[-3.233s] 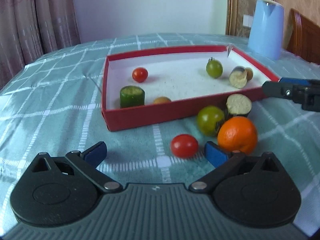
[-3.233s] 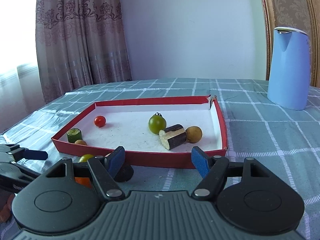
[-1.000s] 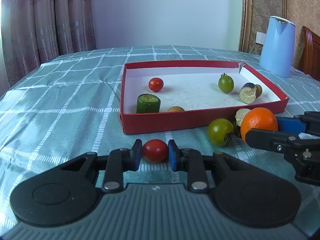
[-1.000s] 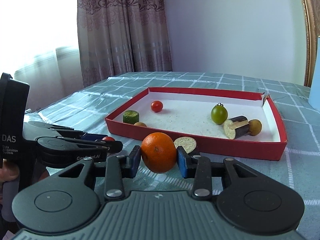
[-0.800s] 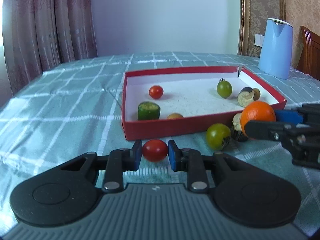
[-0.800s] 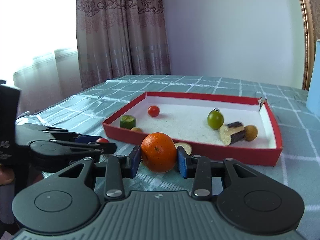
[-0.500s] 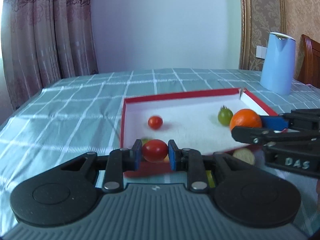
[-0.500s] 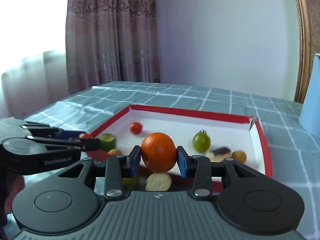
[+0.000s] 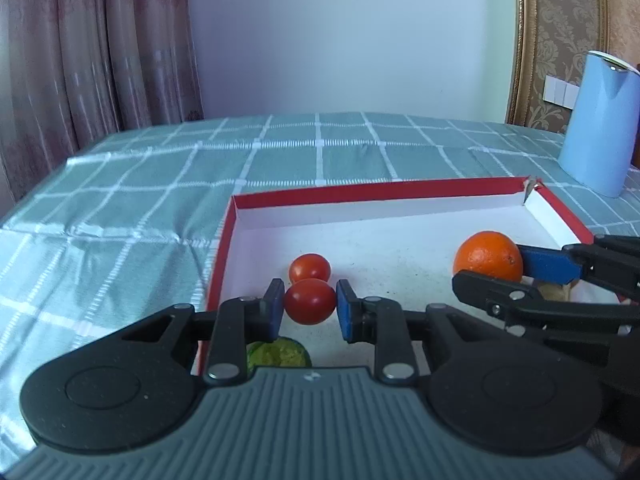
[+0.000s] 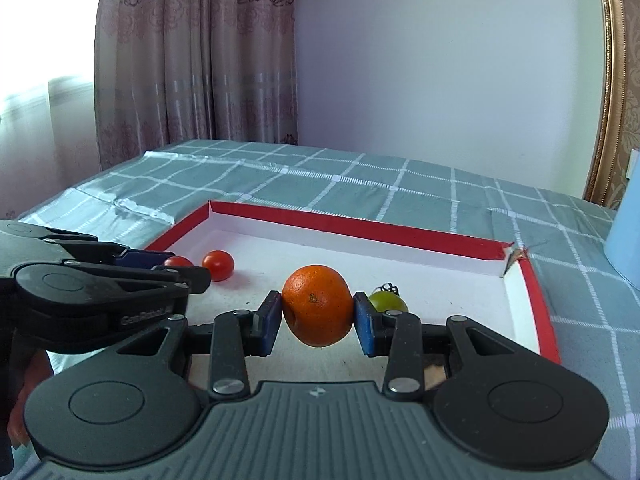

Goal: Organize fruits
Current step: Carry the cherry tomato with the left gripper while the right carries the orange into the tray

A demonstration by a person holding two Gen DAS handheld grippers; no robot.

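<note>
At the lower centre of the left wrist view, the left gripper (image 9: 310, 307) is clamped on a small, glossy red cherry tomato (image 9: 309, 301), its blue pads pressing both sides so the fruit hangs clear above the white floor of the shallow red cardboard tray (image 9: 380, 192). A second red cherry tomato (image 9: 310, 267) lies on the tray floor just behind it, which suggests the carried one is being brought to join its like. Below the pads, a green cut vegetable piece (image 9: 278, 354) peeks out at the near edge of the tray.

In the right wrist view, the right gripper (image 10: 317, 317) sits at centre frame, closed about a round orange (image 10: 317, 305); its jaws stand wider than the left's simply because the fruit is bigger. The orange is held above the middle of the tray, with a green tomato with a dark stalk (image 10: 387, 300) just behind the right pad.

Both fruits appear to be over the tray, not yet set down. The tray rests on a bench under a teal checked tablecloth (image 9: 160, 184); a pale blue kettle (image 9: 598, 124) stands at the upper right.
</note>
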